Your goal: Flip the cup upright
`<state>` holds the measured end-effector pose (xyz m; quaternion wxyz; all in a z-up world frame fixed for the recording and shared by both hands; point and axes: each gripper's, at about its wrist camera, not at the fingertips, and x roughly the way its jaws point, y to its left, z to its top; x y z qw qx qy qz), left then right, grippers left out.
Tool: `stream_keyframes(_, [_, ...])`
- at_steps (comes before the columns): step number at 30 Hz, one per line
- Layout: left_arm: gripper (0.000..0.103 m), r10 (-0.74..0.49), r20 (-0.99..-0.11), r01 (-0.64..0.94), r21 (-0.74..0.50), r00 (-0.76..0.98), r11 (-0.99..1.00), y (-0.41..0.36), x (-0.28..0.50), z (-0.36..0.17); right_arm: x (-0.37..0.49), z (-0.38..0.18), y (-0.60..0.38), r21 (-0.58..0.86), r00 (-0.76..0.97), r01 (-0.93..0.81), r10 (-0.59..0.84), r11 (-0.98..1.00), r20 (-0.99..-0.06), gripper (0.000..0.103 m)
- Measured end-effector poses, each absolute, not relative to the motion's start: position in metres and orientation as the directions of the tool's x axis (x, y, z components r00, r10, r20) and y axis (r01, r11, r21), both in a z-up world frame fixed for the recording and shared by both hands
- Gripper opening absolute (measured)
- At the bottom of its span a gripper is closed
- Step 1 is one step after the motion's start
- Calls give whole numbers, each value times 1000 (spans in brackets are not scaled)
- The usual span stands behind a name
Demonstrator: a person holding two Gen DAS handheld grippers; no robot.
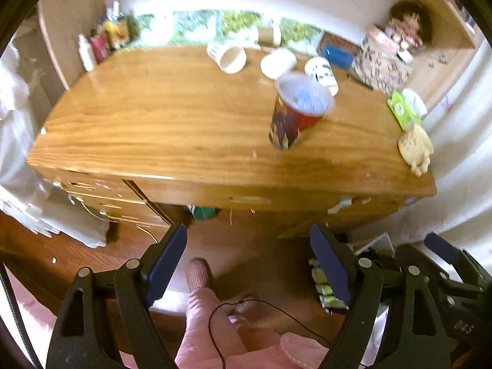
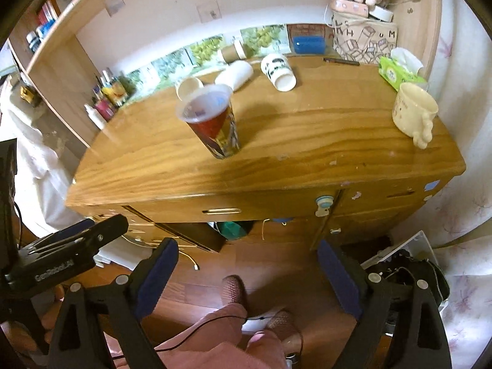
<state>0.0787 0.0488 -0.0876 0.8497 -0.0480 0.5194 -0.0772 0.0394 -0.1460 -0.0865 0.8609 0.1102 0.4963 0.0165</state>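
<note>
A red patterned plastic cup (image 1: pixel 293 113) stands upright, mouth up, near the middle of the wooden desk (image 1: pixel 172 117); it also shows in the right wrist view (image 2: pixel 215 121). Behind it several white cups lie on their sides: one with a cream inside (image 1: pixel 229 55), a plain one (image 1: pixel 276 63) and one with black print (image 1: pixel 321 73), also seen in the right wrist view (image 2: pixel 278 72). My left gripper (image 1: pixel 249 264) is open and empty, held off the desk's front edge above the floor. My right gripper (image 2: pixel 247 276) is open and empty, likewise in front of the desk.
A cream mug (image 2: pixel 413 113) stands at the desk's right edge beside a green tissue box (image 2: pixel 396 72). A patterned bag (image 2: pixel 366 41), a blue box (image 2: pixel 307 44) and a brown cup (image 2: pixel 232 52) are at the back. Bottles (image 1: pixel 95 46) stand back left. Drawers are below.
</note>
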Motion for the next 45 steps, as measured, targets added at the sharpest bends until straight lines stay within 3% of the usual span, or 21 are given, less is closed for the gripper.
stream_keyframes(2, [85, -173, -861, 64, -162, 478, 985, 51, 74, -78, 37, -76, -146, 212, 508, 87, 140, 973, -850, 103])
stream_keyframes(10, [98, -108, -780, 31, -113, 616, 993, 44, 53, -46, 20, -43, -145, 181, 593, 67, 107, 981, -798, 103])
stream_keyframes(27, [101, -25, -554, 19, -17, 832, 1000, 27, 3, 3, -17, -15, -148, 117, 760, 79, 16, 990, -649, 103])
stream_keyframes(38, [103, 16, -497, -12, 11, 867, 1000, 23, -11, 9, -33, -8, -144, 109, 815, 60, 15, 992, -580, 103])
stream_keyframes(45, [103, 21, -488, -16, 15, 872, 1000, 22, -15, 10, -34, -9, -144, 99, 813, 46, 20, 994, -582, 103])
